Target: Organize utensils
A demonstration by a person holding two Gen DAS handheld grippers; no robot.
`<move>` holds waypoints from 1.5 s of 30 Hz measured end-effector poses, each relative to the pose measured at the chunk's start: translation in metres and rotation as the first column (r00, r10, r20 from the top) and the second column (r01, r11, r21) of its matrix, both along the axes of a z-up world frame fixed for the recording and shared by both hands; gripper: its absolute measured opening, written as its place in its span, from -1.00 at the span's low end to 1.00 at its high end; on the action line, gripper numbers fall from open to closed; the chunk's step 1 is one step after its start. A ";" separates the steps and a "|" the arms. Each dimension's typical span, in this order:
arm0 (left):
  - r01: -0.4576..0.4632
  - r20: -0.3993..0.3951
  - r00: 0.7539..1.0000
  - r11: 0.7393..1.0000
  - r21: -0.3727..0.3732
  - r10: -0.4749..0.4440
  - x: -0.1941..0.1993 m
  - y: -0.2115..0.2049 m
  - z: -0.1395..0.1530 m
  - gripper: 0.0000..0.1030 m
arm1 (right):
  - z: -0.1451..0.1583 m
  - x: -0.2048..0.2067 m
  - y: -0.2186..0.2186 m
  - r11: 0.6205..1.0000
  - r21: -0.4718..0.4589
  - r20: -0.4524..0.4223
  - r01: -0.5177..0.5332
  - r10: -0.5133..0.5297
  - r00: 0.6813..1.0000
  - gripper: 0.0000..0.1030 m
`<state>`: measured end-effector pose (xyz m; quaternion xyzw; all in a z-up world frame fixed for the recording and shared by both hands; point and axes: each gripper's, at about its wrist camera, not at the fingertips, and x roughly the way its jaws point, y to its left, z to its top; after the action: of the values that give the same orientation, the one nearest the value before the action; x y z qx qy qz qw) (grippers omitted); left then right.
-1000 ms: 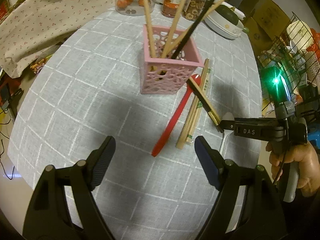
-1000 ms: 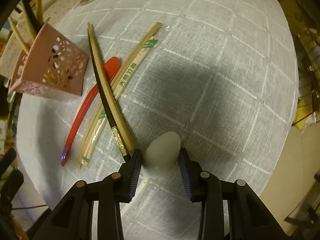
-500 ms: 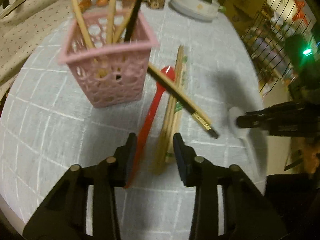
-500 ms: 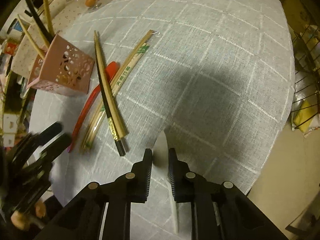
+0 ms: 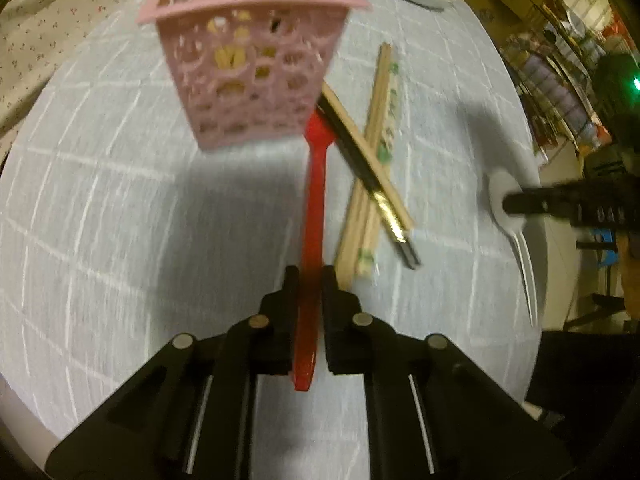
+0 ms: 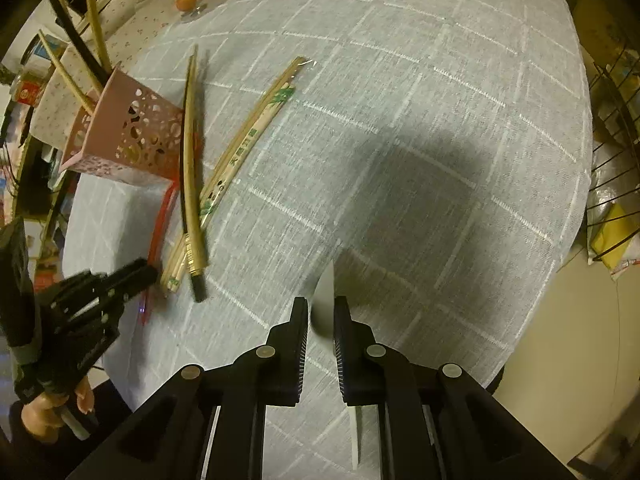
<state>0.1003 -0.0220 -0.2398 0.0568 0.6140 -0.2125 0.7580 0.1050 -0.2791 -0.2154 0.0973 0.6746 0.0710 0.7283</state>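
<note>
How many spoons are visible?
2. The red spoon is between the closing jaws of the left hand-held gripper; the white spoon, between those of the right hand-held gripper.

Left gripper (image 5: 310, 276), formerly wide open above the cloth, has descended and is closing on the red spoon (image 5: 314, 216). Right gripper (image 6: 321, 316), closing on the white spoon (image 6: 324, 292), has raised it off the cloth.

White letters on right gripper (image 5: 510, 203) body beside white spoon (image 5: 505, 200): blurred, unreadable. Green print on chopstick wrapper (image 6: 240, 152) right of pink basket (image 6: 132, 136): not legible.
</note>
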 end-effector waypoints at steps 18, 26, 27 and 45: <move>0.105 -0.264 0.959 0.994 -0.011 -0.105 -0.040 0.030 0.003 -0.75 | -0.007 -0.016 0.006 0.999 0.006 -0.072 -0.052 0.053 0.996 -0.70; 0.036 -0.199 0.979 0.998 -0.043 -0.044 -0.008 0.040 0.003 -0.66 | -0.009 -0.008 -0.009 1.000 0.020 -0.073 -0.021 0.023 0.997 -0.59; 0.038 -0.205 0.978 0.998 -0.047 -0.047 -0.007 0.038 0.001 -0.66 | -0.011 -0.008 -0.010 1.000 0.020 -0.076 -0.021 0.023 0.997 -0.58; -0.040 -0.193 0.981 0.996 -0.082 0.024 0.019 0.023 -0.002 -0.41 | -0.023 0.003 0.017 0.996 -0.050 -0.088 -0.069 0.065 0.994 -0.21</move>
<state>0.1189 0.0008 -0.2422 -0.0062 0.6754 -0.2309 0.7004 0.1080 -0.2625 -0.2386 0.0581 0.7100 0.0731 0.6980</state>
